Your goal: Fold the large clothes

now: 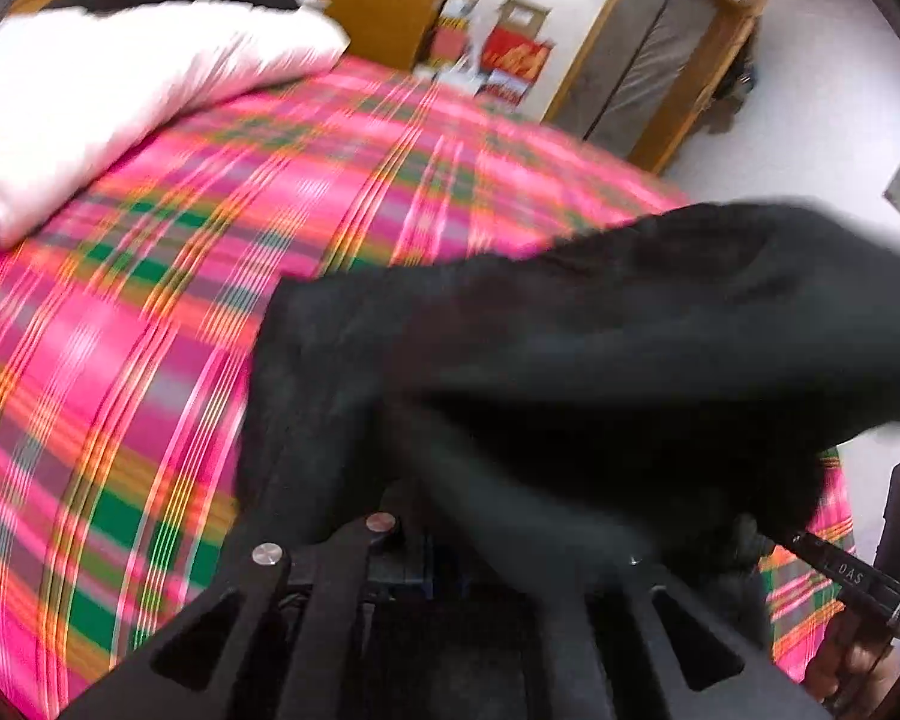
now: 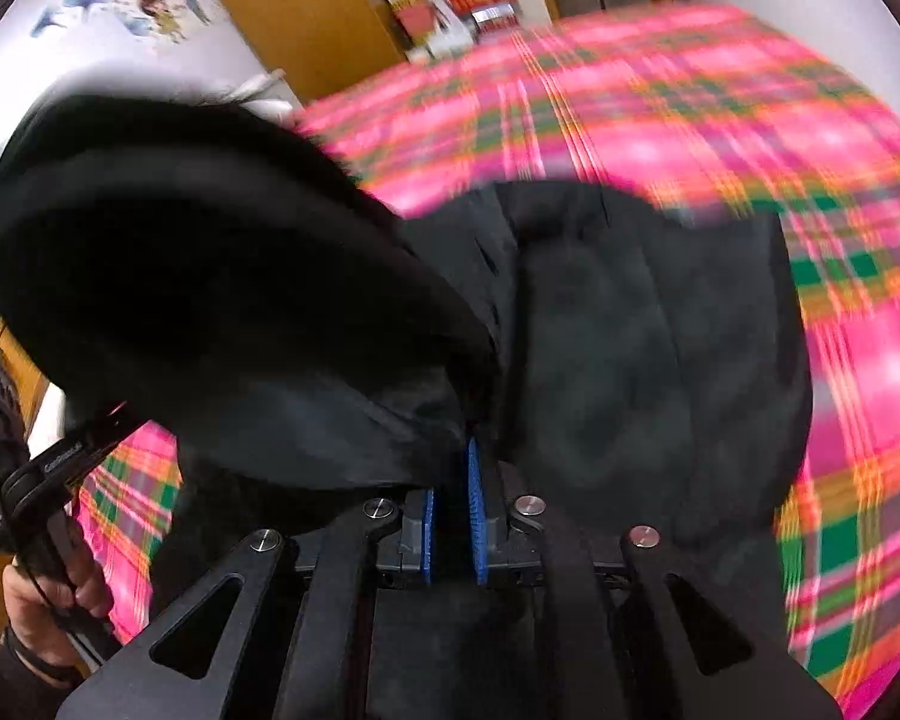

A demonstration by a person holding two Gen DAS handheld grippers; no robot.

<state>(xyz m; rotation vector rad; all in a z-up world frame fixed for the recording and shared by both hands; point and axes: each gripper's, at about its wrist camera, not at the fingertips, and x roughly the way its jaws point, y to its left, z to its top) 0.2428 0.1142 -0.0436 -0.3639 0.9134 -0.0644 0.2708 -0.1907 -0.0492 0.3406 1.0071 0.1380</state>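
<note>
- Black garment (image 1: 570,360), a large dark piece of clothing, hangs bunched above the pink plaid bedspread (image 1: 210,240), lifted off it at the near edge of the bed; which kind of garment it is cannot be told.
- From the right wrist view the same cloth (image 2: 630,330) drapes forward over the bedspread (image 2: 750,120), with a thick fold billowing up on the left.
- Left gripper (image 1: 426,516) is closed tight; its tips are buried in the cloth, so it appears to be pinching an edge of it.
- Right gripper (image 2: 453,480) has its blue pads (image 2: 474,510) nearly together, with cloth pinched between them at the tips.
- Both views are streaked with blur, which suits a fast carry across the bed.
- White duvet (image 1: 120,102) lies heaped at the far end of the bedspread, well apart from the garment.
- Risks, as I judge them:
  - a thin pinch on thick cloth may slip in a quick swing, dropping one corner;
  - the loose fold may land doubled under, leaving a crooked crease;
  - uneven height between the two hands would lay the hem askew.
</note>
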